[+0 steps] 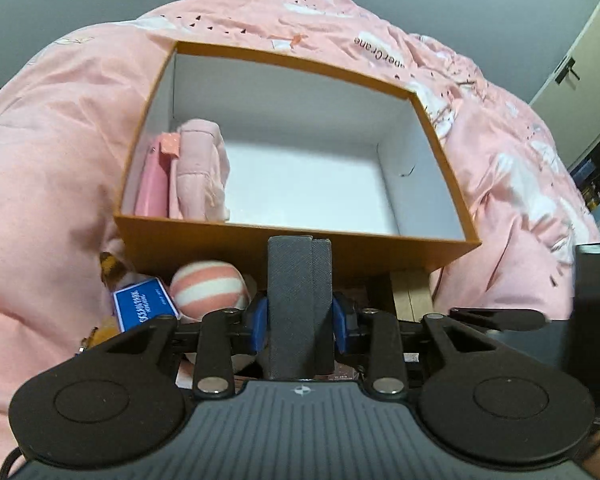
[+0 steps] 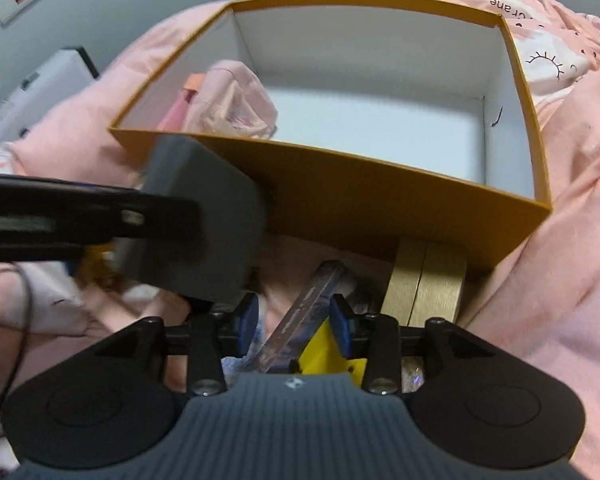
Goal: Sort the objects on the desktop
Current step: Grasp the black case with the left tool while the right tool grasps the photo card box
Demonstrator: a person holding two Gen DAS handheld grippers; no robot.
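We count one orange box [image 1: 292, 246] with a white inside, sitting on the pink bedcover [image 1: 52, 168]; two pink things lie against its left wall, a folded pink cloth [image 1: 200, 168] and a flat pink packet [image 1: 152, 184].

Our left tool [image 1: 300, 320] is clamped on one dark grey case [image 1: 300, 304], held upright just before the box's near wall.

Below it lie one pink-and-white striped ball [image 1: 208, 284] and one blue card [image 1: 144, 308] with white writing too blurred to read.

Our right tool [image 2: 296, 320] stands part open, with one clear strip [image 2: 304, 312] slanting between its blue pads; we cannot tell whether it grips it.

One gold block [image 2: 424, 288] stands beside it, one yellow piece [image 2: 324, 354] beneath.

The bedcover reads "Crane" in part.
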